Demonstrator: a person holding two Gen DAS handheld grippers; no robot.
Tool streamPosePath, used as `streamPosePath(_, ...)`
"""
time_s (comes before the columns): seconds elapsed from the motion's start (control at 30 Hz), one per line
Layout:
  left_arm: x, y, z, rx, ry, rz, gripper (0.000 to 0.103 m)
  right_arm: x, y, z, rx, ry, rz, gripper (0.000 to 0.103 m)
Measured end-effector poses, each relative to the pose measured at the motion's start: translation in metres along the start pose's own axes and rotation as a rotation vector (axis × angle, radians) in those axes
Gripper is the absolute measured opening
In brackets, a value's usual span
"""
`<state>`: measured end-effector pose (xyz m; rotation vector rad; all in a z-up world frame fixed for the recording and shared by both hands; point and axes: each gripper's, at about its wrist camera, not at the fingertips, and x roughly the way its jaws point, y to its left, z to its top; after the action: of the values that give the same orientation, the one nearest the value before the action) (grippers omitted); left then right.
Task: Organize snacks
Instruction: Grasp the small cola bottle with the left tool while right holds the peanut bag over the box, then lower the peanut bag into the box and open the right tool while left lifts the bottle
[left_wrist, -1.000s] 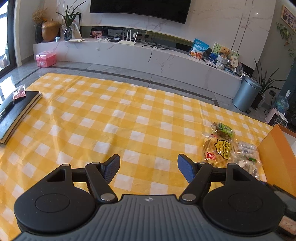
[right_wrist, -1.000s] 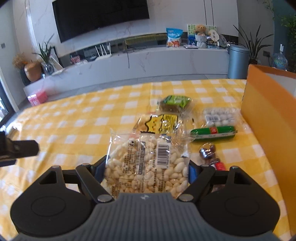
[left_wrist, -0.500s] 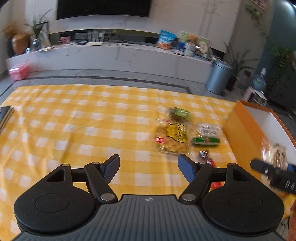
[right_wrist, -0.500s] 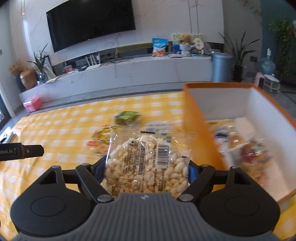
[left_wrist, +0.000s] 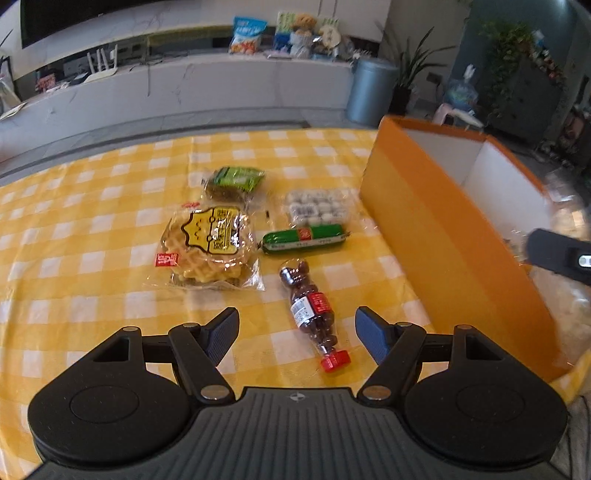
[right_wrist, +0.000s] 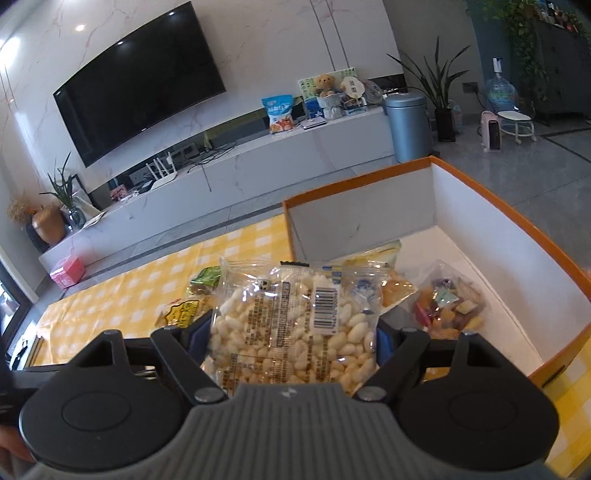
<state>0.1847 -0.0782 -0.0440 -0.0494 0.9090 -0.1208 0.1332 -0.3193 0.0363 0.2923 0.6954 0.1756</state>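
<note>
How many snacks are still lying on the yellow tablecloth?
5: green packet farthest, waffle bag before it, white candy pack by the orange box, green sausage, bottle nearest. Others may be hidden.

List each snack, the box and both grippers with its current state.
Left gripper: open, empty.
Right gripper: shut on puffed snack bag, over the box.
Orange box: open-topped, holds snack bags.
Candy bottle: lying down, red cap on.
Green sausage: lying flat.
Waffle pack: sealed, flat.
</note>
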Motion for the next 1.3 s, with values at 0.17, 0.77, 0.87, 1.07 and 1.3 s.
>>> streamPosePath(0.17, 0.019, -0.010, 0.006, -0.029, 0.029, 0.018, 0.083, -0.005, -0.004, 0.002, 0.011, -0.011, 0.014, 0.079)
streamPosePath(0.77, 0.053, -0.032, 0.002, -0.003, 0.070, 0.111, 0.034, -0.004, -0.003, -0.001, -0.015, -0.009, 0.015, 0.079)
streamPosePath(0.87, 0.051, -0.030, 0.001, 0.006, 0.071, 0.099, 0.034, -0.004, -0.002, -0.001, -0.017, -0.010, 0.018, 0.079)
streamPosePath(1.07, 0.017, -0.031, -0.002, 0.022, 0.006, 0.021, 0.034, -0.004, -0.005, 0.000, -0.017, -0.006, 0.033, 0.079)
streamPosePath(1.3, -0.036, -0.026, 0.011, -0.016, -0.098, -0.028, 0.034, -0.010, -0.017, 0.008, 0.029, -0.039, 0.047, 0.079)
